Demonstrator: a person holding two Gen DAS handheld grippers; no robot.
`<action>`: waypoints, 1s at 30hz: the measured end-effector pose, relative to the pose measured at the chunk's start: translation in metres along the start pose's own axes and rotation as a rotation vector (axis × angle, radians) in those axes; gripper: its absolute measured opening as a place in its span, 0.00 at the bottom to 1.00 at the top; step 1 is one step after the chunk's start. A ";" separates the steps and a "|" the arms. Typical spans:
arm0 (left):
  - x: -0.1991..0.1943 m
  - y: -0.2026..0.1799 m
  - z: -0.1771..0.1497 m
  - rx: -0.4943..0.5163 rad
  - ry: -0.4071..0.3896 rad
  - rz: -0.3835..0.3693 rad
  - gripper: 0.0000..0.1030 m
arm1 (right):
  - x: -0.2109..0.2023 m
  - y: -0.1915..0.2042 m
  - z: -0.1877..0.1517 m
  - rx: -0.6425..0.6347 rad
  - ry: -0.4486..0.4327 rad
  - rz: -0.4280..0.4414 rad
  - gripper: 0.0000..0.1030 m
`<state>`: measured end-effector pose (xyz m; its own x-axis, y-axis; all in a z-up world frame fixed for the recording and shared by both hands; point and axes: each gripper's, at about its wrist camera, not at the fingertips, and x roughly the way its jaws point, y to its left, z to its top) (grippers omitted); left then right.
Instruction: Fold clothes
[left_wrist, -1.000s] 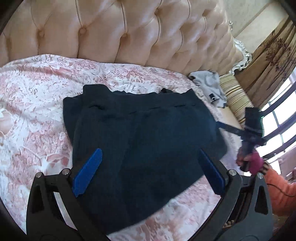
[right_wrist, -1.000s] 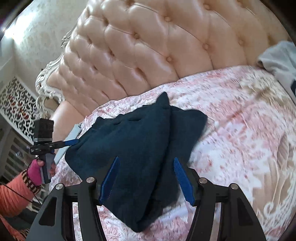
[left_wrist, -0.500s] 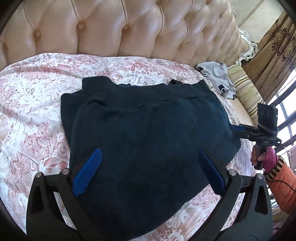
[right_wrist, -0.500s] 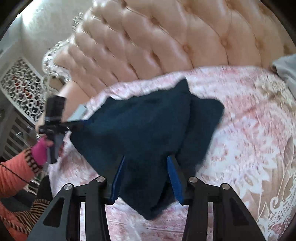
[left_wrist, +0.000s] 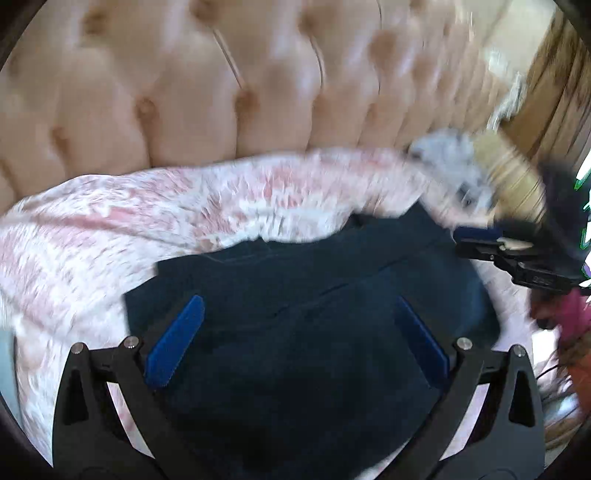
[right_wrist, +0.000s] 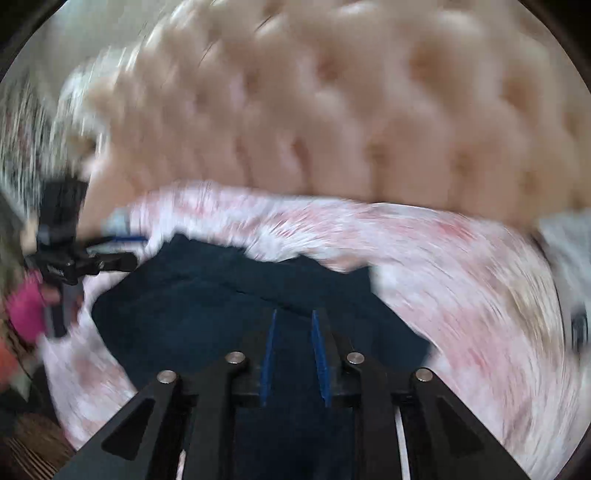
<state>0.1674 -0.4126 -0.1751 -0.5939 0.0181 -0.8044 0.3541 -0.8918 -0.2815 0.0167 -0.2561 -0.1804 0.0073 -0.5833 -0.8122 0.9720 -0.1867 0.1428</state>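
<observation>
Left gripper (left_wrist: 295, 339) gapes over dark garment (left_wrist: 295, 369); right gripper (right_wrist: 293, 354) narrowing onto it, grip unclear

headboard (right_wrist: 332, 110): all smeared, the buttons look like soft blobs.
bedspread (right_wrist: 461, 295): the pink pattern is streaky, too fuzzy to make out.
dark blue garment (left_wrist: 295, 350): its near end runs off the bottom of both pictures.
grey cloth (left_wrist: 450, 166): just a fuzzy patch, cannot tell what it is.
right gripper (right_wrist: 293, 354): cannot tell if its pads press the garment.
person's hand (right_wrist: 26, 310): a pink blur, cut off by the edge.
</observation>
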 end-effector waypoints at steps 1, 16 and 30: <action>0.014 -0.003 0.002 0.021 0.039 0.038 1.00 | 0.020 0.009 0.005 -0.066 0.062 -0.023 0.31; 0.018 0.032 0.010 -0.105 0.012 0.051 1.00 | 0.038 0.006 0.017 -0.005 0.069 0.028 0.58; -0.016 0.024 -0.026 -0.043 0.008 0.101 1.00 | 0.004 0.014 -0.025 0.072 0.030 0.082 0.62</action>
<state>0.2040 -0.4228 -0.1822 -0.5475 -0.0671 -0.8341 0.4429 -0.8690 -0.2208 0.0359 -0.2415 -0.1953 0.0940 -0.5754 -0.8124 0.9486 -0.1960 0.2486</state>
